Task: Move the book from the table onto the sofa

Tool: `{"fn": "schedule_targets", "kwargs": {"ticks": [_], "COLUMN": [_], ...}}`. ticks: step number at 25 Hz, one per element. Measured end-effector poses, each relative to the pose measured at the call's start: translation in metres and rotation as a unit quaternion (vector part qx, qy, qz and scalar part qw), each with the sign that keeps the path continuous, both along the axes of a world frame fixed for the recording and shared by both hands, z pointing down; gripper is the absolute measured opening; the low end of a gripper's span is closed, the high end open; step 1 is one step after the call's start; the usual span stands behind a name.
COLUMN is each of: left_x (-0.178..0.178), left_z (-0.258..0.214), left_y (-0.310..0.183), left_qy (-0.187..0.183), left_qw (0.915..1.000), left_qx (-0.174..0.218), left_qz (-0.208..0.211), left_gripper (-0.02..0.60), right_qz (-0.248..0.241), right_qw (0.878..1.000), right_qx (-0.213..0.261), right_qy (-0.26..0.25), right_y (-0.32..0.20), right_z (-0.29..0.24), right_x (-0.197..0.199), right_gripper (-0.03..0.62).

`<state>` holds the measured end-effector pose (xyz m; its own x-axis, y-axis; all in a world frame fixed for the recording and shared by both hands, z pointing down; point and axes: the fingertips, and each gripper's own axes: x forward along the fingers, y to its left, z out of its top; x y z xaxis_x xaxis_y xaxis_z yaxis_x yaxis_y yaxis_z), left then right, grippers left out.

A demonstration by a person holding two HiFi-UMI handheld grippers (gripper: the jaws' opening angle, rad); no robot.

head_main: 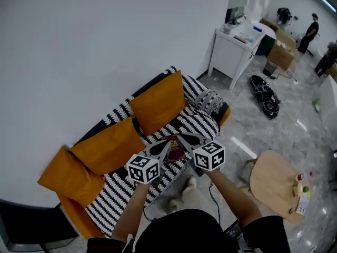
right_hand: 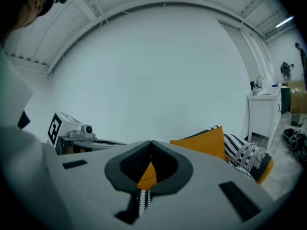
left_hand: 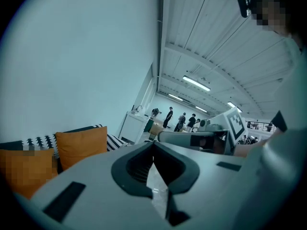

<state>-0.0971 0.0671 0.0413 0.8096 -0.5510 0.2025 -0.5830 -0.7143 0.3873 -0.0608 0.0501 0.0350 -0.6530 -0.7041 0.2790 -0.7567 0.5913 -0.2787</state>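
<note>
Person's forearms point(head_main: 229, 188) reach out from the bottom of the head view, over the sofa.

Sofa point(head_main: 118, 196): black-and-white striped cover on an orange base, set against the white wall. Three orange cushions point(head_main: 158, 101) lean on its back, with a grey patterned cushion point(head_main: 209, 101) at the far end.

White table point(head_main: 231, 49) stands past that far end. Round wooden table point(head_main: 271, 181) is to the person's right with a few small items point(head_main: 301, 188) at its edge, well apart from the sofa.

Left gripper point(head_main: 167, 143): jaws fully together, holding nothing. Its own view shows the tips meeting, with only a pale sliver of background in the gap behind them.

Right gripper point(head_main: 179, 136): same state, tips touching, empty. Only orange cushion and striped cover show through the gap behind them.

Both grippers hang above the seat, tips angled toward each other, close but not touching.

Book point(head_main: 174, 149): dark red cover, lying flat on the sofa seat. From the head view it shows in the gap between the two grippers, below them. Neither gripper touches it.
</note>
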Motion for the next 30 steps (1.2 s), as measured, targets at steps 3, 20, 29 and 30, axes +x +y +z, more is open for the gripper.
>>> {"fn": "schedule_targets", "kwargs": {"ticks": [3,20,29,30], "left_x": [-0.002,0.094,0.148,0.151], "left_z": [-0.010,-0.070,-0.092,-0.094], "left_y": [0.008,0.054,0.112,0.118], "left_qy": [0.012,0.024,0.024,0.029], "left_qw": [0.9999,0.9912,0.9859,0.9861], "left_qx": [0.009,0.091,0.114,0.111], "left_qz": [-0.002,0.093,0.120,0.120], "left_gripper": [0.017,0.017,0.017,0.017], "right_qz": [0.008,0.098,0.135,0.135], "right_qw": [1.000,0.991,0.986,0.986], "right_qx": [0.013,0.086,0.100,0.101], "right_qy": [-0.007,0.009,0.010,0.011], "right_y": [0.008,0.068,0.124,0.130], "right_z": [-0.014,-0.073,-0.093,-0.094], "right_x": [-0.004,0.085,0.137,0.140], "right_gripper": [0.017,0.017,0.017,0.017]}}
